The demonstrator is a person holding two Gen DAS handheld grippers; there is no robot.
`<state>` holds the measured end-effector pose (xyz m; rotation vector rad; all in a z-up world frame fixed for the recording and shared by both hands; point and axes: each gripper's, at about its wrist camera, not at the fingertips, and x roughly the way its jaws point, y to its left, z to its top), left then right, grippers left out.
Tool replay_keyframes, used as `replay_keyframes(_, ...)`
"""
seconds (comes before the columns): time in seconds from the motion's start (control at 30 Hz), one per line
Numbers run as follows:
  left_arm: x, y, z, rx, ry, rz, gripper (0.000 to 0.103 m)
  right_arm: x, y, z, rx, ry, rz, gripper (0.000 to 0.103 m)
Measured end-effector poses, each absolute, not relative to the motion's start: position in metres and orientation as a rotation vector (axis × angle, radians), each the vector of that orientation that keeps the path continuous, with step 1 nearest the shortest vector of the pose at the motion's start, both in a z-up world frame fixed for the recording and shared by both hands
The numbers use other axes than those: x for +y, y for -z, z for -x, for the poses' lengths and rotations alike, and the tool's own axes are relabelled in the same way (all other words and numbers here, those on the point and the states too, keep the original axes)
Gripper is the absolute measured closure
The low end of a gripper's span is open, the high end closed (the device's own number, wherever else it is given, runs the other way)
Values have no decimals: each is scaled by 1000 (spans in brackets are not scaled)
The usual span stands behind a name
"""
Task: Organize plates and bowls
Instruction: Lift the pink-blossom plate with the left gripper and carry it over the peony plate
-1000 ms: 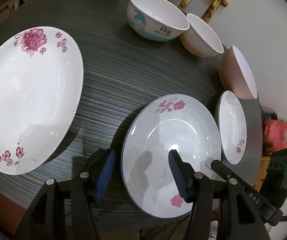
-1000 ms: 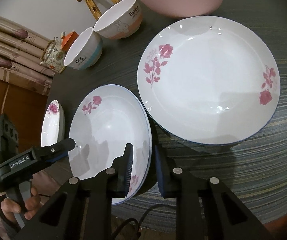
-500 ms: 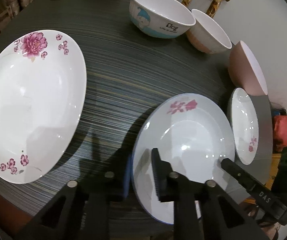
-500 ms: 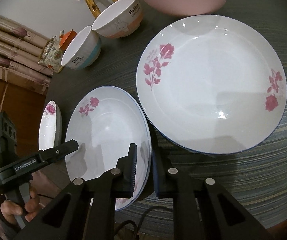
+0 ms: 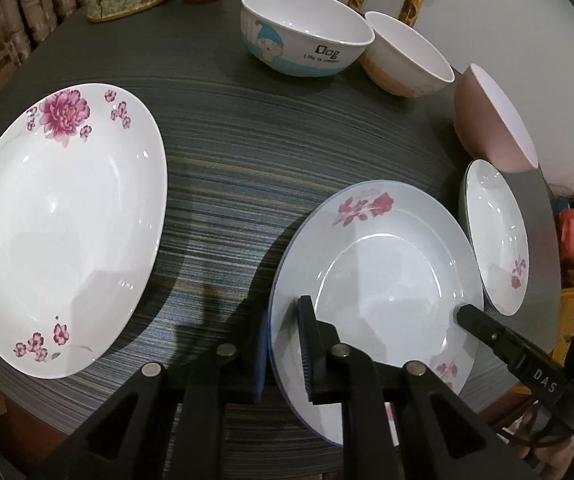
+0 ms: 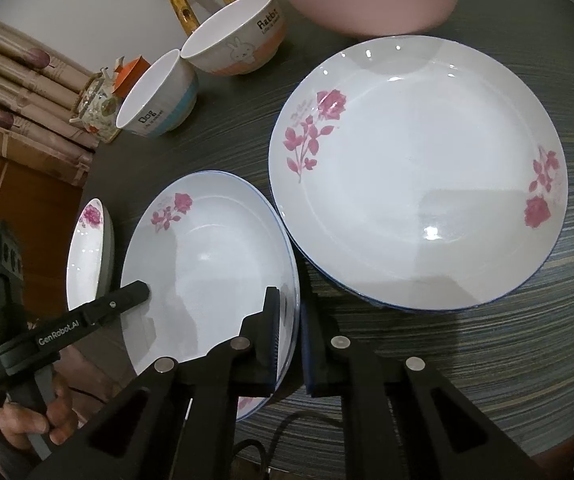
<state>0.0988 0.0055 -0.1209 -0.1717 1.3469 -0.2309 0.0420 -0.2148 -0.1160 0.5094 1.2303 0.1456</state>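
Both tongs pinch the small rose plate (image 5: 379,280) at the table's (image 5: 227,152) near edge, left gripper (image 5: 283,344) at nine o'clock, right gripper (image 6: 289,336) at three, so lift together, level and slow.

Both wrist fisheyes look steeply down, close over the dark striped round table (image 5: 247,168). Both views share the blue-rimmed white rose plate (image 5: 383,276) (image 6: 207,276): lower right in the left view, lower left in the right view.
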Motion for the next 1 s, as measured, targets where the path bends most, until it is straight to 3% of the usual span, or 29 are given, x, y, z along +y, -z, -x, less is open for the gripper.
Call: replay_keyframes(1.0,43,72,-106,1243,204,183,89,-192,70,-52,1146,-176,-424,94)
